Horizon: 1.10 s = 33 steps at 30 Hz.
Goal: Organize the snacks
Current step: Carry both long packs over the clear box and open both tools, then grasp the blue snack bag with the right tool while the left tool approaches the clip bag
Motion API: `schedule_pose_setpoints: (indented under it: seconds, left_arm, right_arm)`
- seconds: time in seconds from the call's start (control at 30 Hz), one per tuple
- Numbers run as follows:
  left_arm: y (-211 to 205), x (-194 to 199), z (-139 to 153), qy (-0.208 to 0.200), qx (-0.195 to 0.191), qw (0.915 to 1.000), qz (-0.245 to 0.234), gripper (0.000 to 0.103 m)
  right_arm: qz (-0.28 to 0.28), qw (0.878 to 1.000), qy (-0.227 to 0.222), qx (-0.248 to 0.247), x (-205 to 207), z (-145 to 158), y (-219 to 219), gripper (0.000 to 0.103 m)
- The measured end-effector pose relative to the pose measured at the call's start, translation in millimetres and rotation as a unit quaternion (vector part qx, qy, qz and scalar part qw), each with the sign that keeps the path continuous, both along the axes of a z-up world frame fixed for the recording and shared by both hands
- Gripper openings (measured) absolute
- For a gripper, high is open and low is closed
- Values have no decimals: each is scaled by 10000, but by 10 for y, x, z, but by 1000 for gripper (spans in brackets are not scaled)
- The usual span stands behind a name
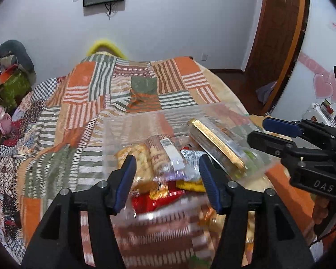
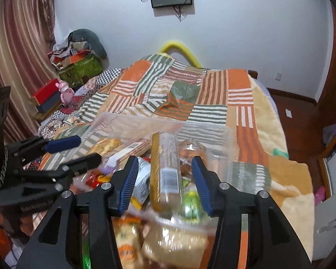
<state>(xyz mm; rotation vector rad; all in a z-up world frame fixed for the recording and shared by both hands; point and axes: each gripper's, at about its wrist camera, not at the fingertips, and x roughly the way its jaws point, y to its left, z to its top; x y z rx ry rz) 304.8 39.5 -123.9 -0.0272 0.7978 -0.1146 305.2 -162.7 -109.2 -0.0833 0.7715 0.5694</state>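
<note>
Clear bin (image 1: 132, 125) of snacks sits on the bed (image 1: 82, 103), near its foot edge. Left gripper (image 1: 166, 168) and right gripper (image 2: 164, 170) hover over it, jaws released; a gold box (image 1: 215, 143) leans against the bin's right wall.

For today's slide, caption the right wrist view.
Open right gripper over a gold-edged snack box in a clear bin.

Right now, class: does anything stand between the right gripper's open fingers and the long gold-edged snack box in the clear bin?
Nothing visible does. The gold-edged snack box already lies between the right gripper's open jaws, inside the clear bin.
</note>
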Motion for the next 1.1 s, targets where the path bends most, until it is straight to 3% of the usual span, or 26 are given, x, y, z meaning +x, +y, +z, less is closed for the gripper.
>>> schedule_pose_setpoints:
  seconds: [0.17, 0.33, 0.47, 0.57, 0.63, 0.7, 0.83, 1.1]
  left_arm:
    - [67, -536, 177, -219, 179, 9996, -2, 68]
    - [117, -1094, 176, -231, 191, 9995, 72, 71]
    - [170, -1501, 70, -110, 158, 9997, 142, 71]
    - [198, -1803, -14, -66, 182, 9997, 178, 72]
    - [234, -1962, -63, -39, 147, 9996, 231, 72]
    - [314, -2136, -124, -10, -54, 9994, 332, 72]
    - [394, -2309, -216, 73, -155, 9991, 399, 73]
    - [496, -2446, -348, 171, -156, 9987, 449, 73]
  right_arm:
    - [51, 9997, -235, 98, -428, 189, -68, 53]
    - [137, 9990, -430, 37, -881, 228, -38, 60]
    - [272, 9992, -198, 235, -1205, 123, -8, 66]
    - [387, 9991, -81, 141, -1442, -3, 114, 70]
    - [434, 9990, -38, 74, -1561, -100, 193, 78]
    - [469, 9989, 28, -16, -1658, -185, 262, 78]
    - [551, 9978, 357, -50, -1794, -380, 370, 88]
    - [658, 9925, 929, -438, -1828, -778, 631, 88]
